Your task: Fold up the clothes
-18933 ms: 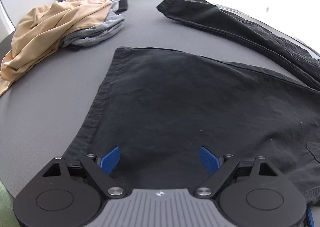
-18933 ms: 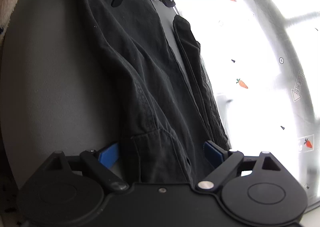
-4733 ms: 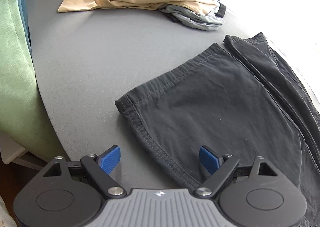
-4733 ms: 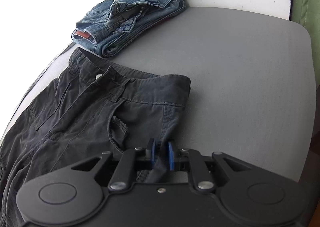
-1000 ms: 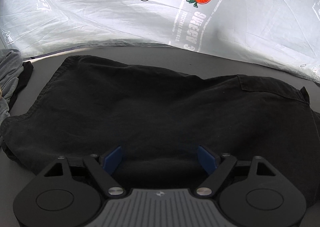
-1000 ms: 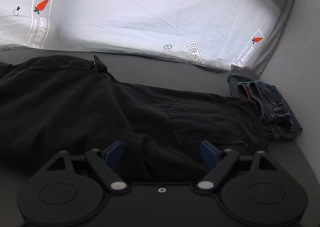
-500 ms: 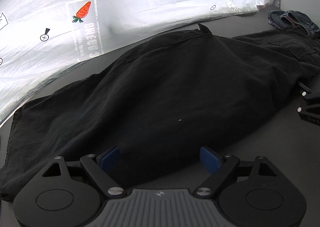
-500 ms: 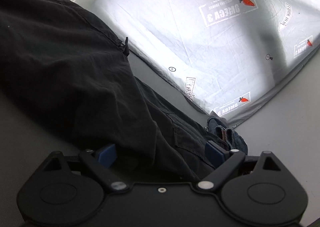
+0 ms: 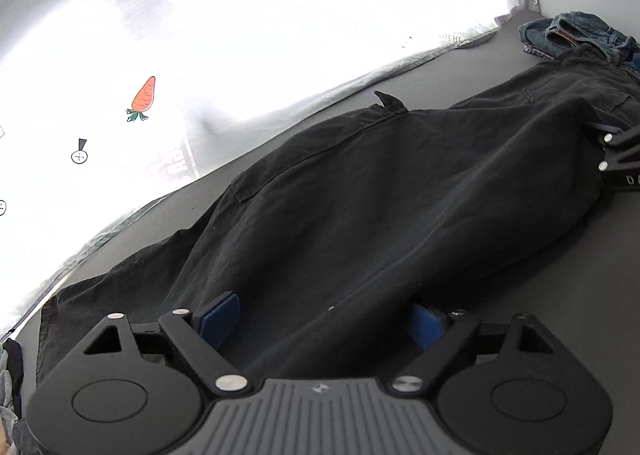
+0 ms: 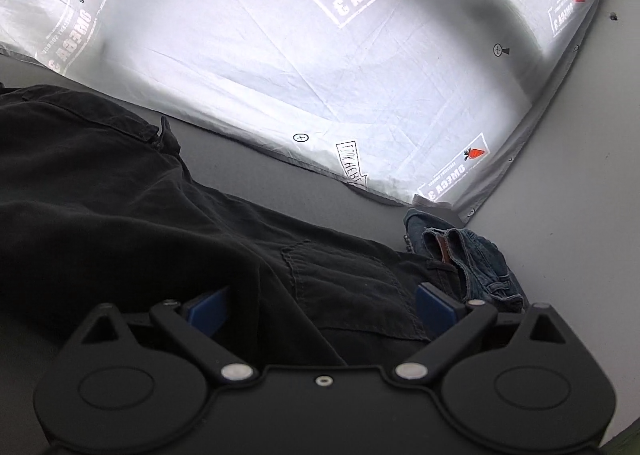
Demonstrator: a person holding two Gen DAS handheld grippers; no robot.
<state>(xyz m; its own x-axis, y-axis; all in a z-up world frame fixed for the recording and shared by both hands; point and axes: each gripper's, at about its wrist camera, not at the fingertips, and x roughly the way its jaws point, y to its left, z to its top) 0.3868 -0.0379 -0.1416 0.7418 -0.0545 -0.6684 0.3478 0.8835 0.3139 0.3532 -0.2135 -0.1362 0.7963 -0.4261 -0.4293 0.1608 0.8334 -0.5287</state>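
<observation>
Trousers — folded over now, released

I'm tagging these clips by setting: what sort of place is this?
Probably a home folding spot: a grey table holding black trousers and folded jeans, with a carrot-print sheet hung behind.

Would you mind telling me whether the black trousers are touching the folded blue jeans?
Touching. In the right wrist view the black trousers run right up against the folded blue jeans, their waist end overlapping the denim's edge with no grey table showing between them.

Mirrored "OMEGA 3", "LOOK HERE" on white sheet.
</observation>
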